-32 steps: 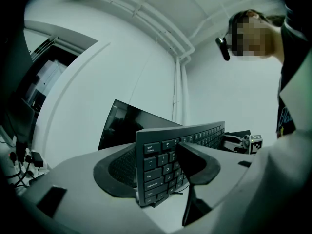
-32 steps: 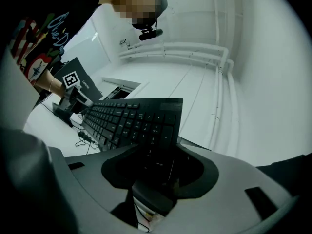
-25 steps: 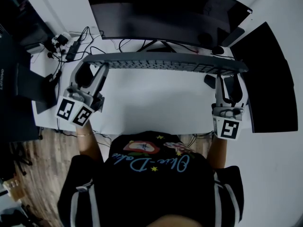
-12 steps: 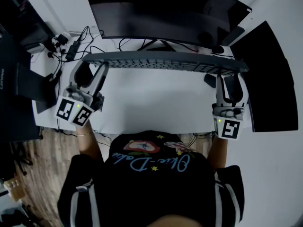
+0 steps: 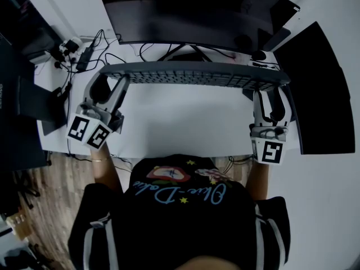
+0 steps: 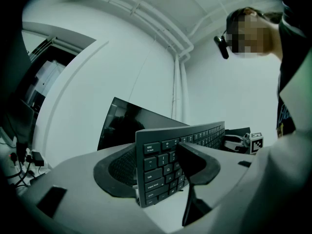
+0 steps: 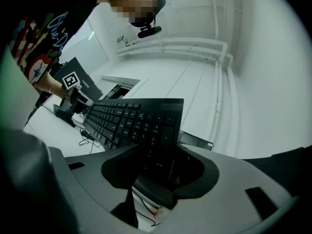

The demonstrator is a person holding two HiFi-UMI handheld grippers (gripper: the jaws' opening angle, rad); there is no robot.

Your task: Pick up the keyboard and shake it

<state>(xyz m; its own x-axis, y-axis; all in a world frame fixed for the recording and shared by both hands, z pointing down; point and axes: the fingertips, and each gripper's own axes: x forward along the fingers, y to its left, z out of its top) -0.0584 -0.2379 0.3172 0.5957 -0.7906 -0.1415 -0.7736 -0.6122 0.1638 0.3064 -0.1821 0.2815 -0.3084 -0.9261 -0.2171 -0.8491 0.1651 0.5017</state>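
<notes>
A long dark grey keyboard (image 5: 191, 73) hangs in the air above the white desk (image 5: 185, 122), in front of the monitor, keys turned toward me. My left gripper (image 5: 109, 84) is shut on its left end. In the left gripper view the esc end of the keyboard (image 6: 163, 162) stands edge-up between the jaws of the left gripper (image 6: 158, 167). My right gripper (image 5: 271, 93) is shut on the right end. The right gripper view shows the number-pad end of the keyboard (image 7: 136, 118) clamped in the right gripper (image 7: 156, 162).
A wide black monitor (image 5: 191, 13) stands just behind the keyboard. Cables and a power strip (image 5: 84, 52) lie at the desk's back left. A dark laptop (image 5: 34, 97) stands at the left, and a large black panel (image 5: 315, 89) at the right. A small dark object (image 5: 259, 56) sits near the monitor's foot.
The keyboard, both grippers and the monitor all sit a few pixels higher in the head view, so the view itself shifted. Both grips are unchanged.
</notes>
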